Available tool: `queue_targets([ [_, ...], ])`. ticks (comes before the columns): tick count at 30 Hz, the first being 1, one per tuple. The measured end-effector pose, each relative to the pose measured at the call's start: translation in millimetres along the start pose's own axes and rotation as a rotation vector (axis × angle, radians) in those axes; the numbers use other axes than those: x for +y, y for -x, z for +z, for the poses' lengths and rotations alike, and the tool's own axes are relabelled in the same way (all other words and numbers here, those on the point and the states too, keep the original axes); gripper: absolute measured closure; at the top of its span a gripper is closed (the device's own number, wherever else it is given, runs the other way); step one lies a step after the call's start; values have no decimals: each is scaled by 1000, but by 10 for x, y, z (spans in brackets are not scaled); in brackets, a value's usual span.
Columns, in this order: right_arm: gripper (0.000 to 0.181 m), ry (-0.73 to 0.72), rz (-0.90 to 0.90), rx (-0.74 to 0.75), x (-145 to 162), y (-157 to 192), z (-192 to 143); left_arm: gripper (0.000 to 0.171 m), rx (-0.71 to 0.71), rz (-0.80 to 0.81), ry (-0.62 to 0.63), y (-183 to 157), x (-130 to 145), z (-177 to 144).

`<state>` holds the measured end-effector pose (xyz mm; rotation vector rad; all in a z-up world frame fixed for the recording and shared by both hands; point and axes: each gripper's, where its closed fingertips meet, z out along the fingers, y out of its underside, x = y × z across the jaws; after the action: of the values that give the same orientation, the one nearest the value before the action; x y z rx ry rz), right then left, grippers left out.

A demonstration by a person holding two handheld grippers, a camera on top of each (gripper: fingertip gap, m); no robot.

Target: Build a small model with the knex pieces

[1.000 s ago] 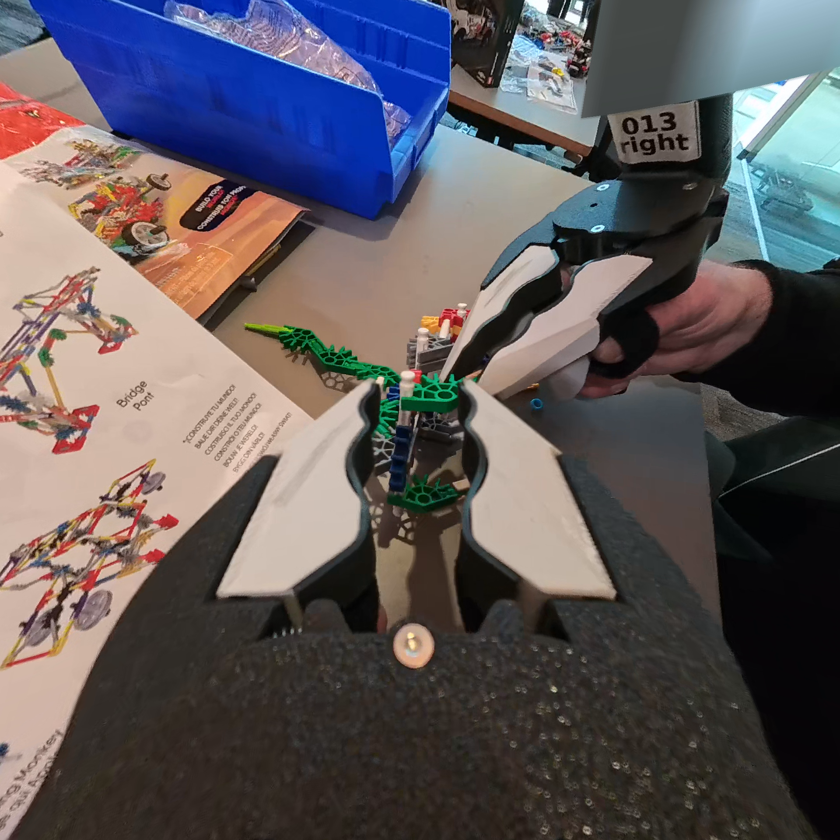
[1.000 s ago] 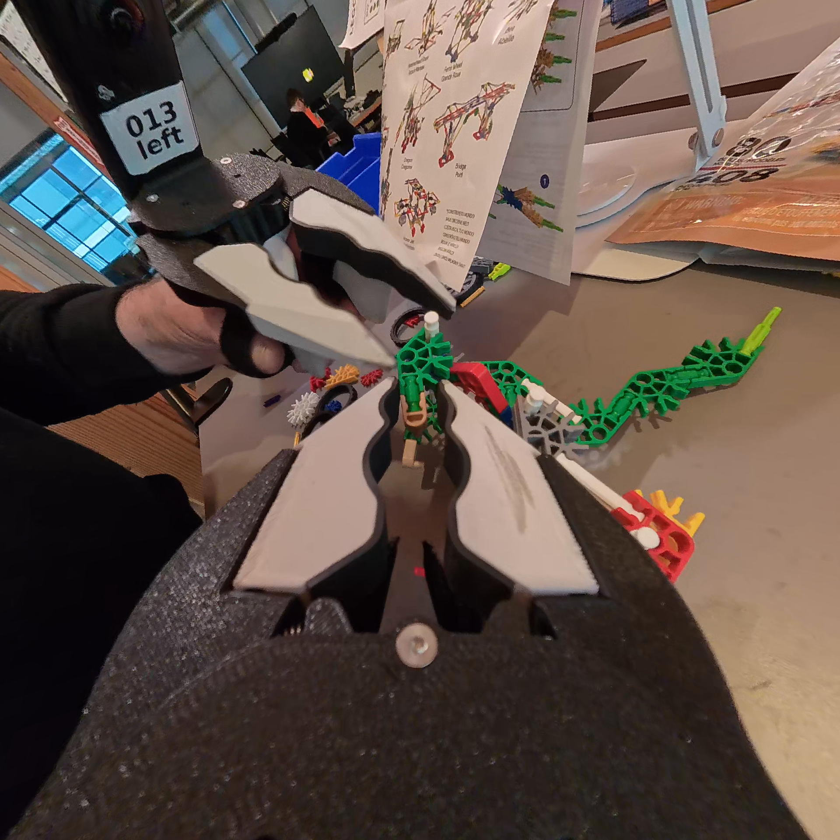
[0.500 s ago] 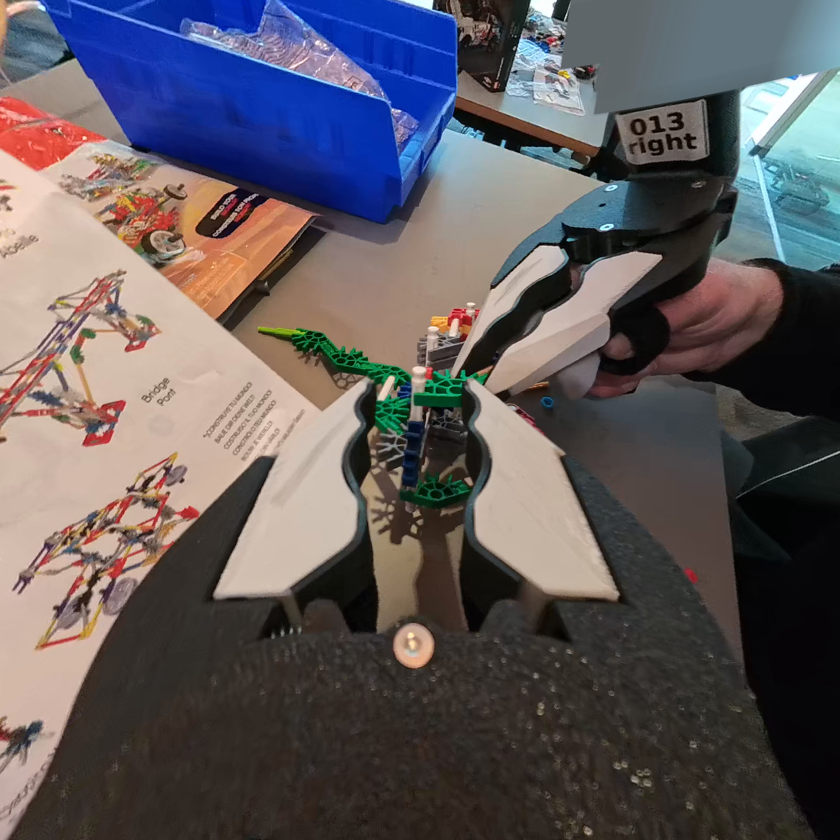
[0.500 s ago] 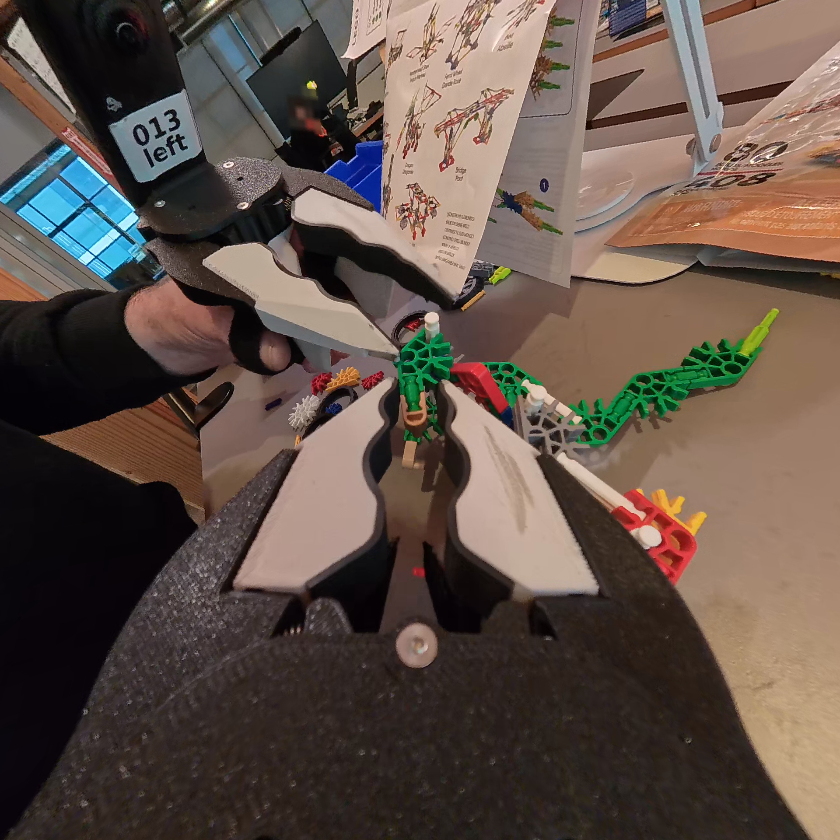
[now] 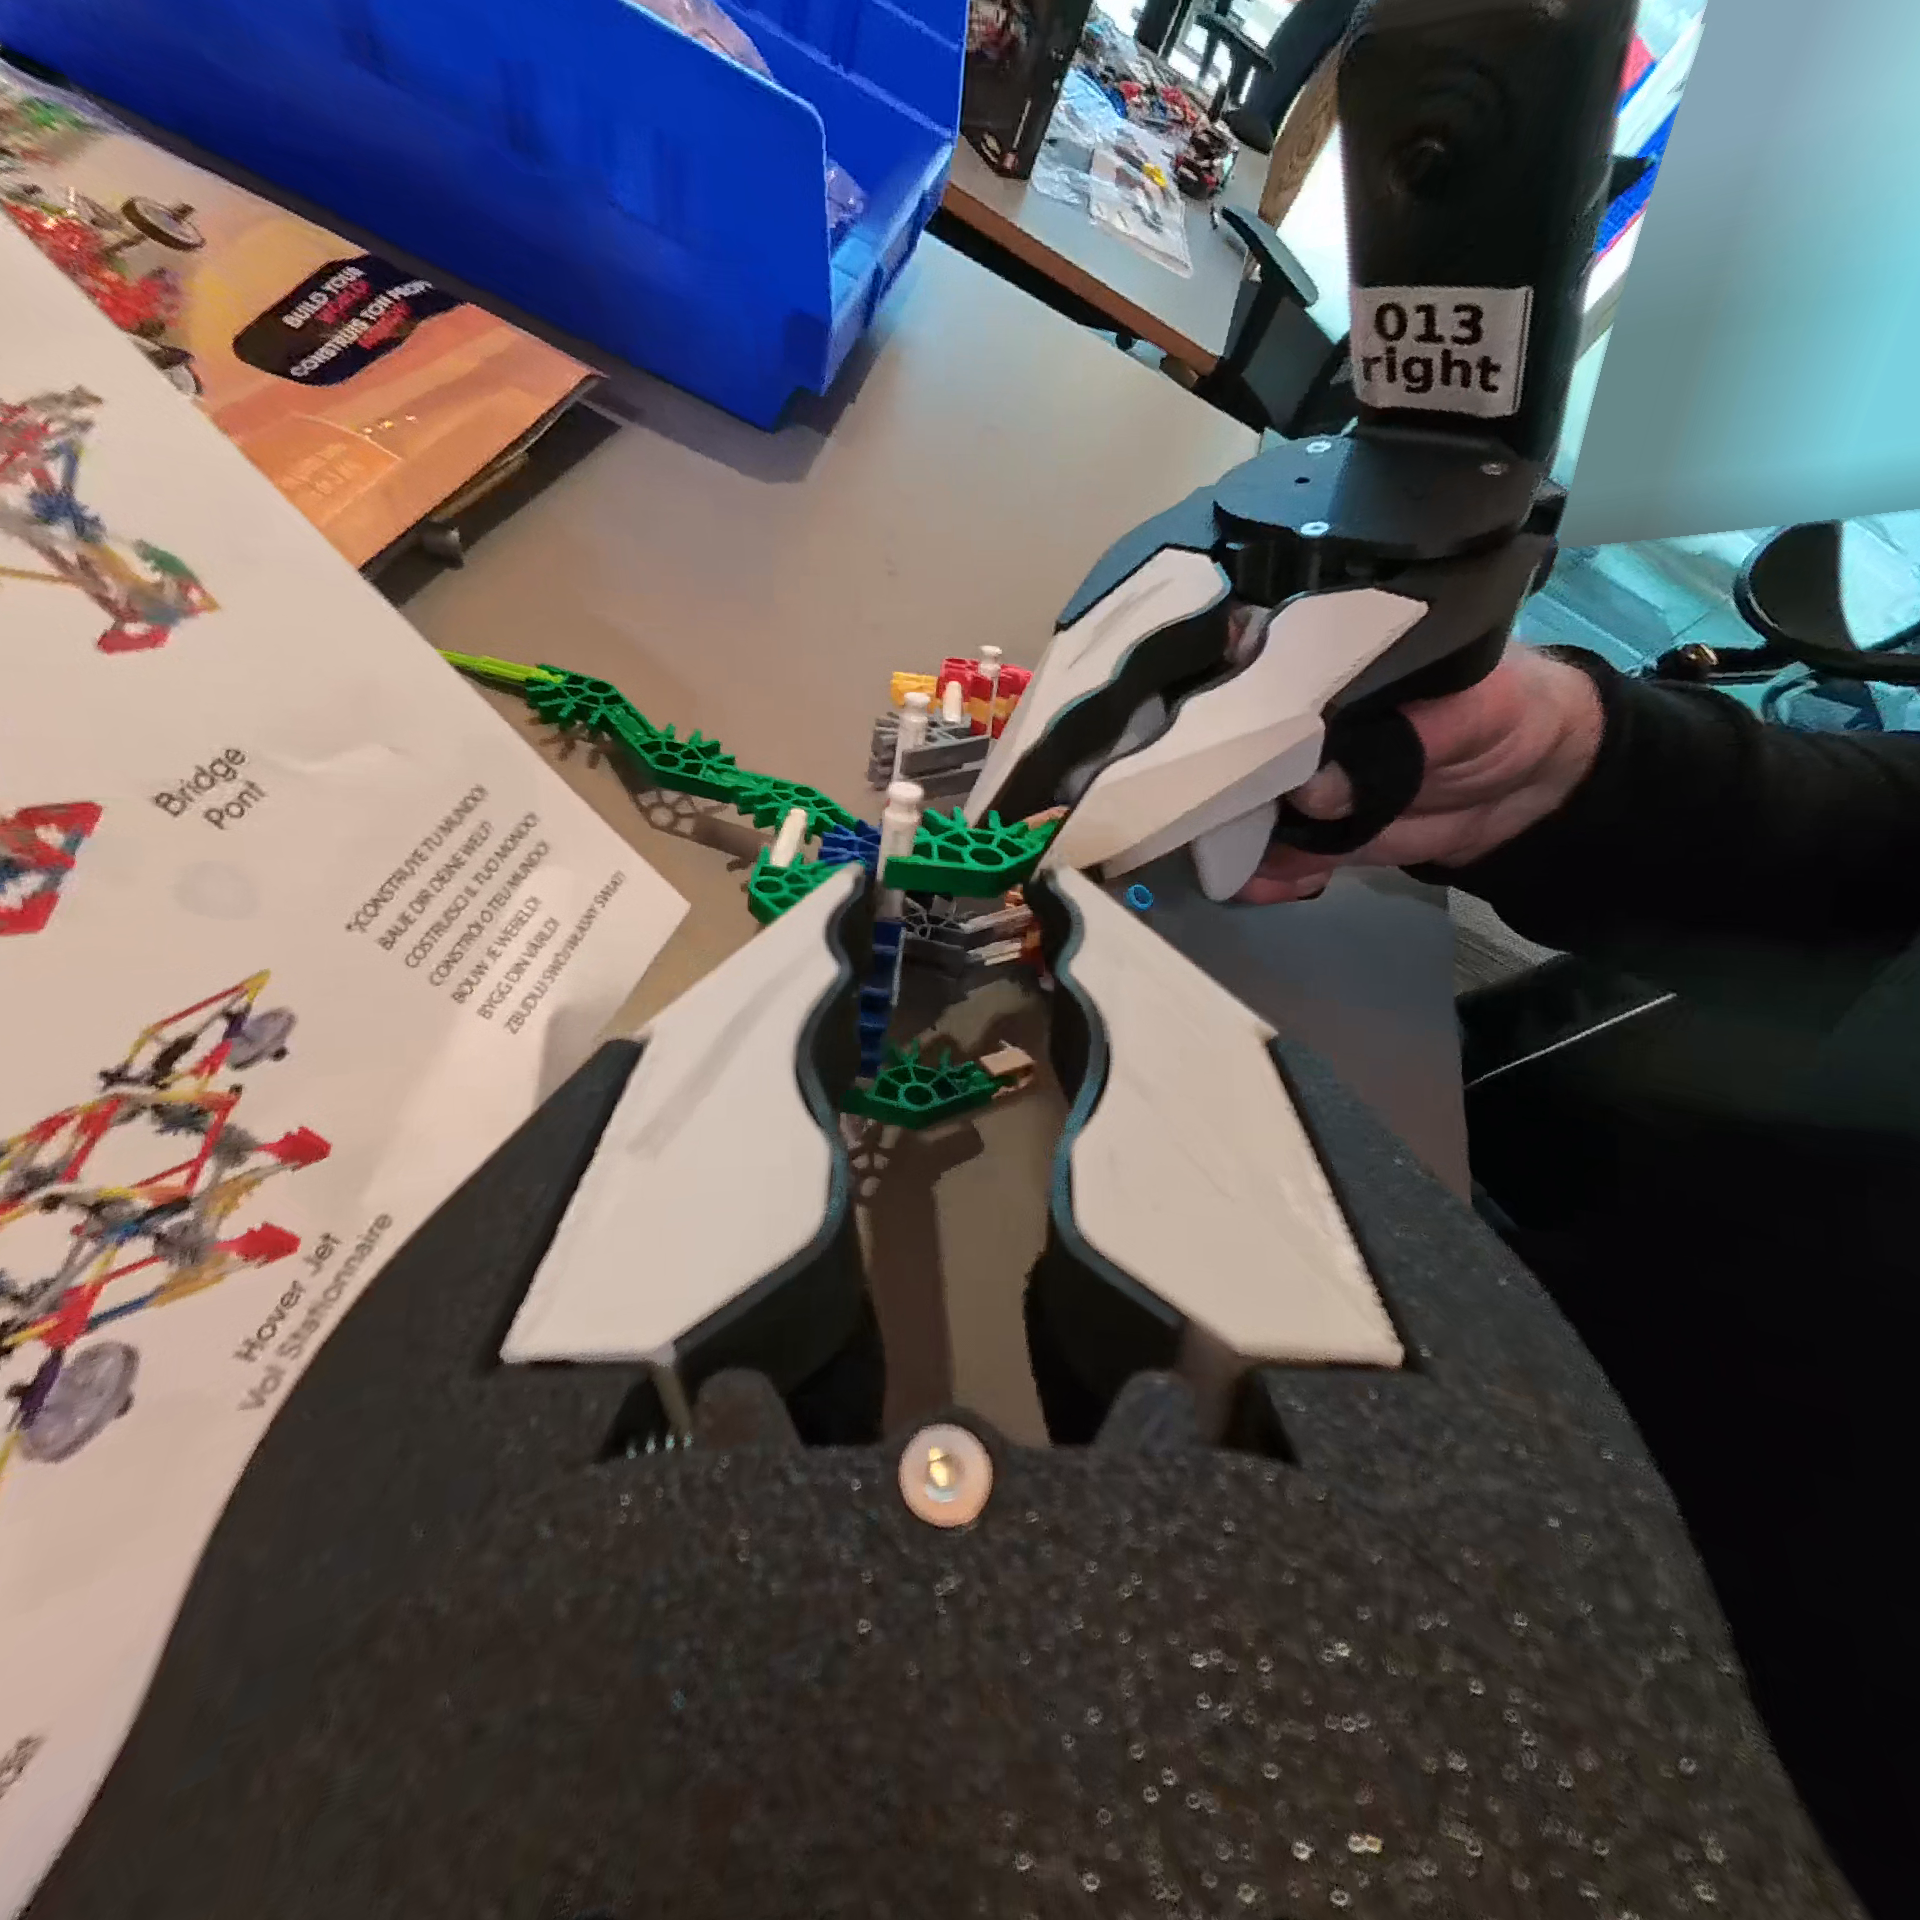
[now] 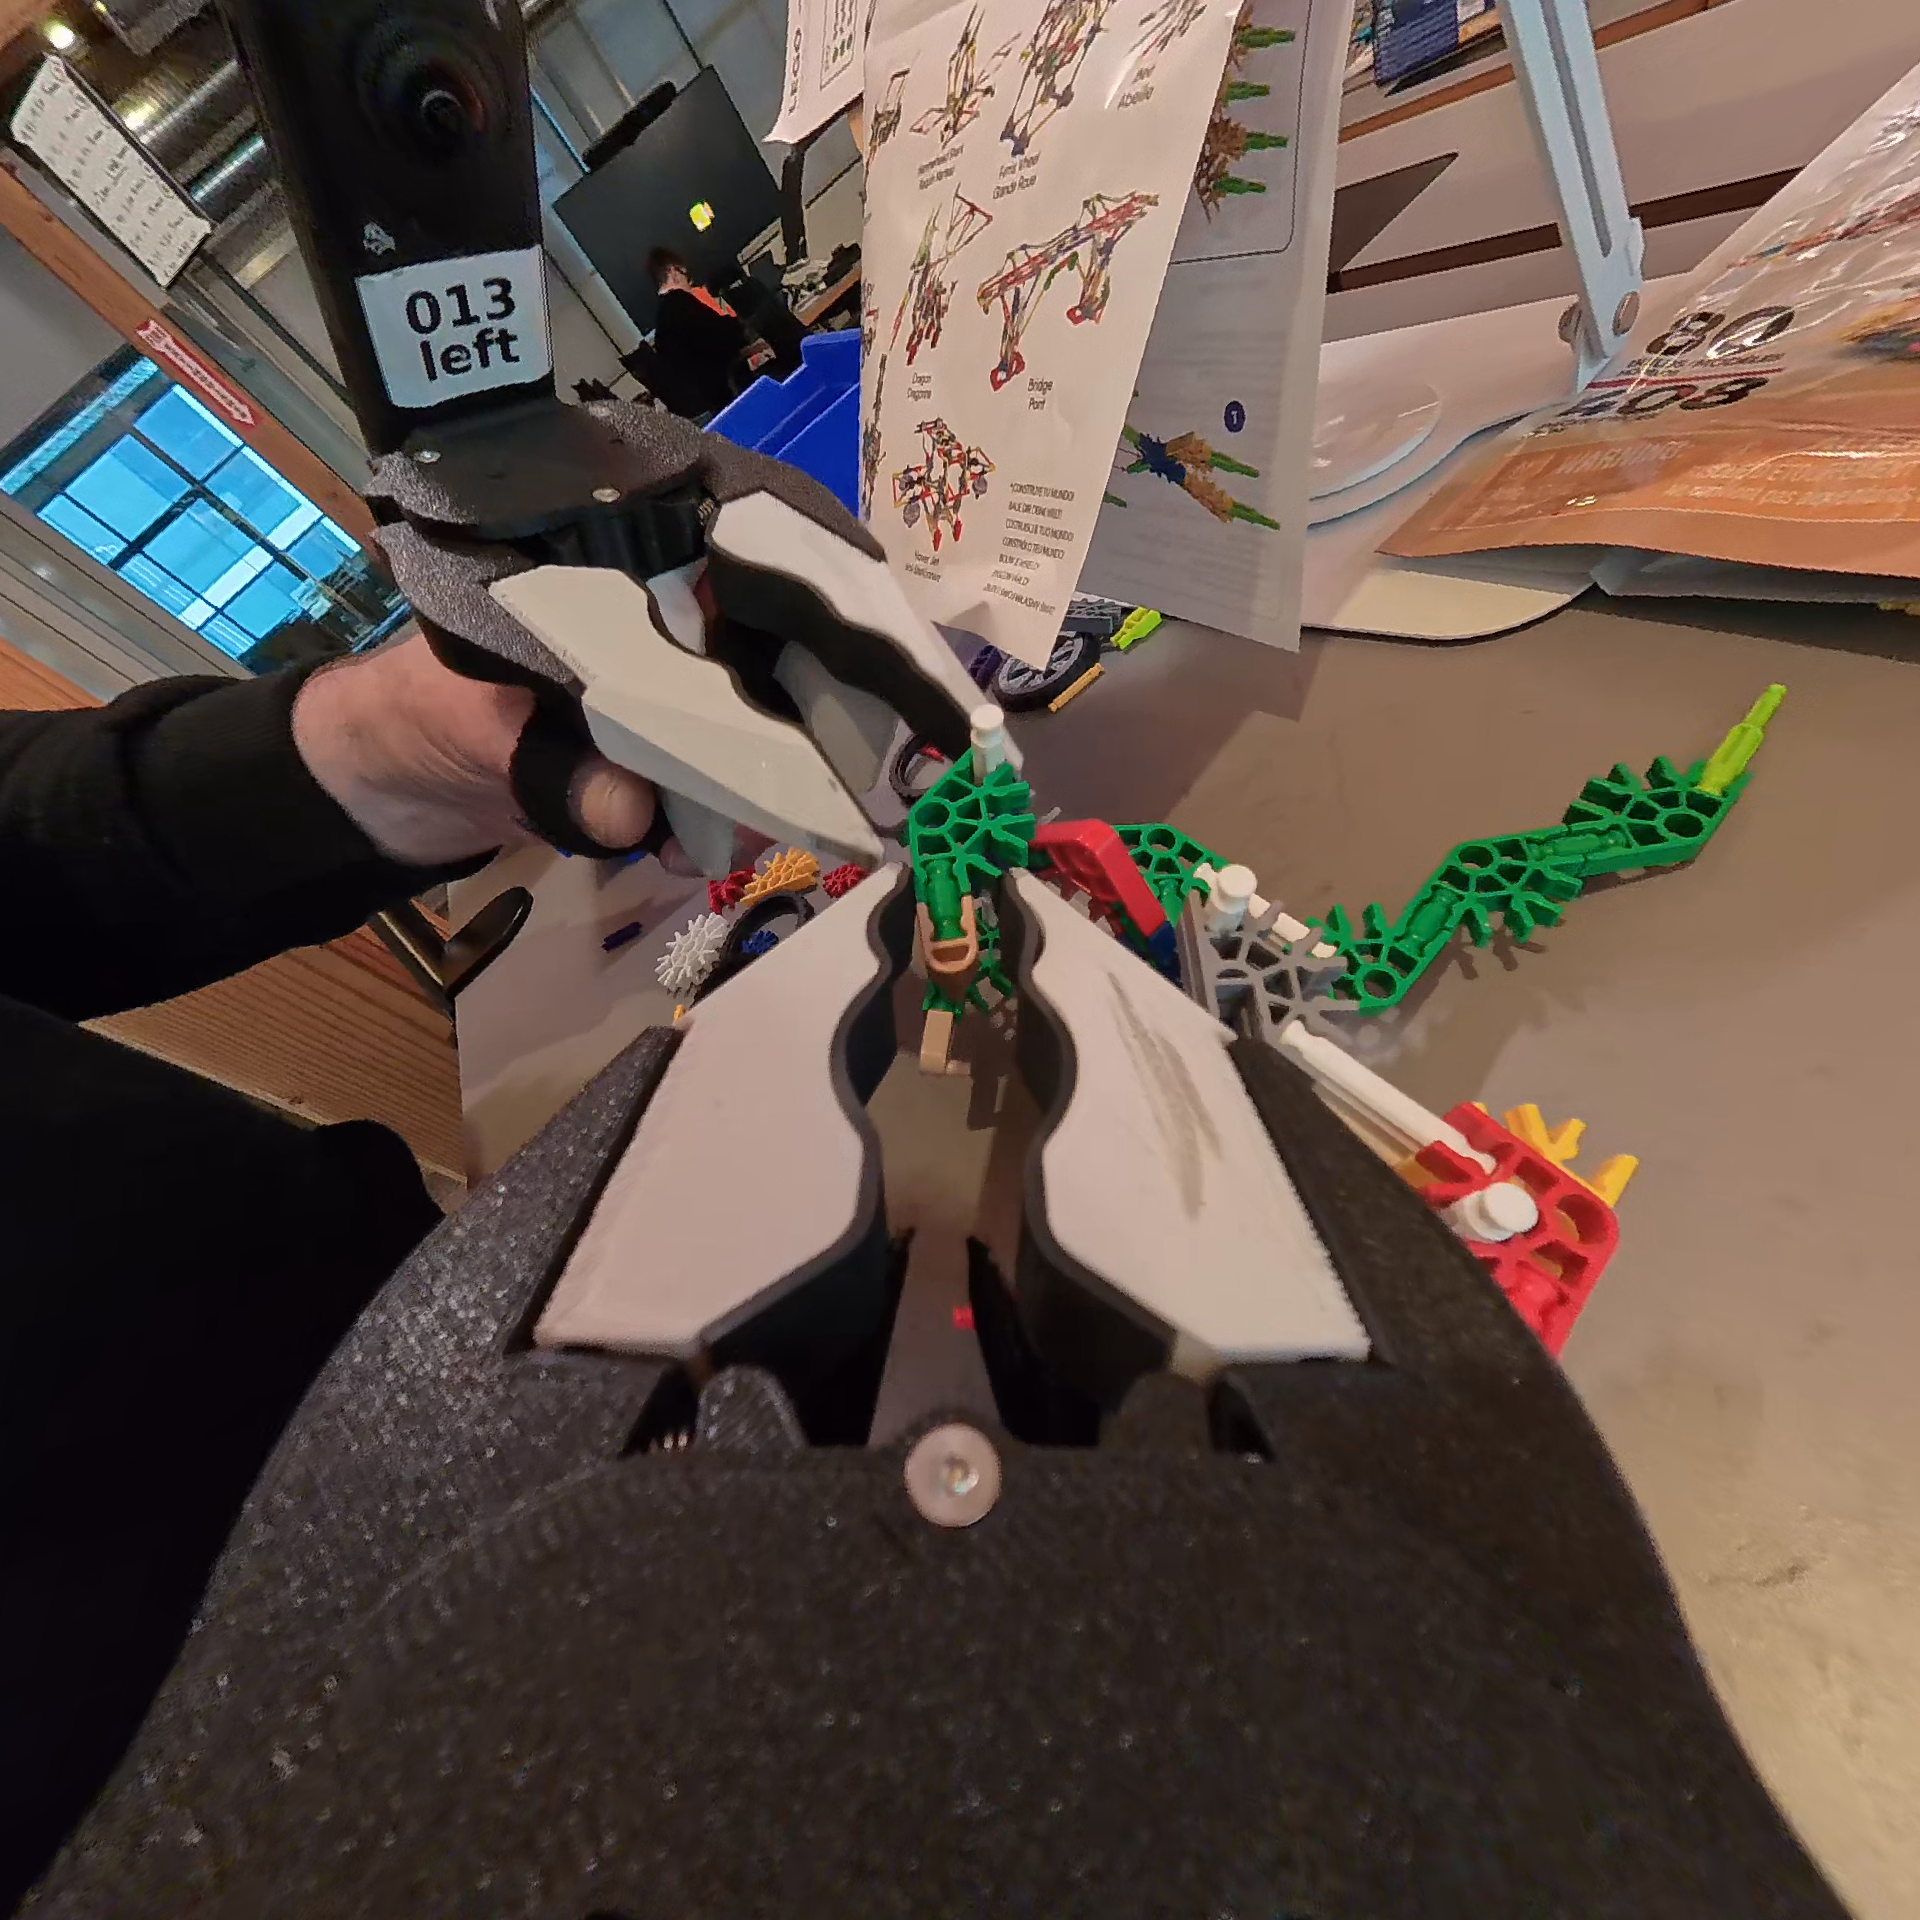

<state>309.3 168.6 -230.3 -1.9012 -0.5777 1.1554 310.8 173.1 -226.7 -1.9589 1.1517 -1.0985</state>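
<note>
1. Toy model (image 5: 966,852), rod-and-connector type: set on the grey table (image 5: 779,561) between the two grippers. A green connector with a white rod is seen on top, with a blue column and a second green connector below it.
2. Tail section (image 6: 1507,883): a chain of green connectors tipped in lime, laid flat on the table and joined to the model through a grey connector.
3. Red connector block (image 6: 1527,1236): fitted with white rods and lying just beside the right gripper's finger.
4. Left gripper (image 5: 956,894): jaws set at a moderate gap about the blue column and top connector. Whether they are clamped cannot be told.
5. Right gripper (image 6: 958,883): jaws drawn narrow and judged to be closed on the model at its tan clip.
6. Loose pieces (image 6: 769,883): red, orange and white, scattered near the left gripper.
7. Printed matter: an instruction sheet (image 5: 312,935) with coloured diagrams and captions, and an orange booklet (image 5: 395,416) under a blue bin (image 5: 623,156).
8. White tags (image 5: 1434,348): one is fixed to each gripper post, bearing printed characters.
</note>
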Motion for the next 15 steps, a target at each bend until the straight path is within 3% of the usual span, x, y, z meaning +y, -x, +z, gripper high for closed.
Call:
queue_targets([
  [15, 168, 23, -26, 56, 9, -64, 21, 147, 0, 65, -22, 27, 33, 34],
])
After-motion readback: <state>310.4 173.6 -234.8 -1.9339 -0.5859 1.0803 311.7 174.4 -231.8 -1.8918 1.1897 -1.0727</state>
